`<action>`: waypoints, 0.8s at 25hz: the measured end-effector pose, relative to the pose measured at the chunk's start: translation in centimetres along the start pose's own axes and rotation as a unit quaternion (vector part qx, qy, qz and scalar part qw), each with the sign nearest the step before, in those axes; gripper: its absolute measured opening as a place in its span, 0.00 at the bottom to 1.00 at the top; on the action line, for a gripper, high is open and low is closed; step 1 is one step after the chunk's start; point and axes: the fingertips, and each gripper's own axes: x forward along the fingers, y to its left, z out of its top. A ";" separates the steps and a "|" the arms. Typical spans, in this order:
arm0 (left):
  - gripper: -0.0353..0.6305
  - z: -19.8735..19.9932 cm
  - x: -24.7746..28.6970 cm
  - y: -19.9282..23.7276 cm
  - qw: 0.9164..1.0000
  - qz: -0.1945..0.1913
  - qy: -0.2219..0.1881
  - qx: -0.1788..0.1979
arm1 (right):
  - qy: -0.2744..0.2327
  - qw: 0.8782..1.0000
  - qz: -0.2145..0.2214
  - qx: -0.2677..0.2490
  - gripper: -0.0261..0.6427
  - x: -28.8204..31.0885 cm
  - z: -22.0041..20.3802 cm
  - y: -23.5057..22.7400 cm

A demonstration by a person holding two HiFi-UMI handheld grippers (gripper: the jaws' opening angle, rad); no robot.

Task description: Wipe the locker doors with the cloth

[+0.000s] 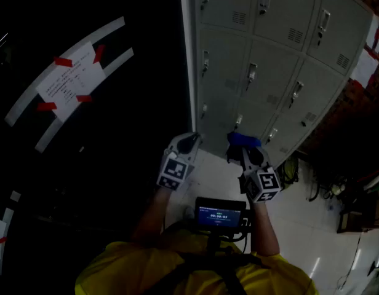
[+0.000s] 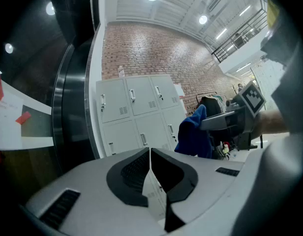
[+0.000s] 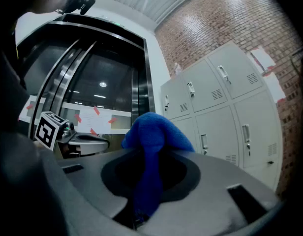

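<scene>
A bank of grey lockers (image 1: 269,54) stands ahead, each door with a handle and vent; the same lockers (image 2: 136,109) show in the left gripper view and the lockers (image 3: 225,107) in the right gripper view. My right gripper (image 1: 246,149) is shut on a blue cloth (image 1: 243,140), held a short way off the lower doors. The cloth (image 3: 151,156) bunches over the jaws and hangs between them. My left gripper (image 1: 189,141) is beside it to the left, shut with nothing in it, its pads (image 2: 136,168) nearly touching. The blue cloth (image 2: 196,134) also appears at the left gripper view's right.
A dark glass wall (image 1: 91,103) with a paper notice (image 1: 72,78) taped in red is left of the lockers. Brick wall (image 1: 362,109) and clutter with cables (image 1: 325,189) lie to the right on the pale floor (image 1: 300,226). A small screen (image 1: 219,215) sits at my chest.
</scene>
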 end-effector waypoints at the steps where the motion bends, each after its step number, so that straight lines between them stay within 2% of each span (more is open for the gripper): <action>1: 0.07 0.0 1.3 2.0 1.000 -0.007 -0.004 0.005 | -0.005 1.000 -0.004 -0.002 0.15 2.2 0.2 -0.2; 7: 0.07 -1.8 11.5 13.1 1.000 -0.005 0.002 0.029 | -0.013 1.000 -0.026 -0.007 0.15 15.4 0.9 -4.3; 12: 0.07 -4.0 19.3 16.9 1.000 -0.018 0.017 0.002 | 0.017 0.999 -0.029 0.011 0.15 22.7 -1.7 -9.3; 20: 0.07 -4.2 29.3 21.9 1.000 0.003 0.016 0.011 | 0.000 1.000 -0.010 0.000 0.15 33.9 -0.4 -15.6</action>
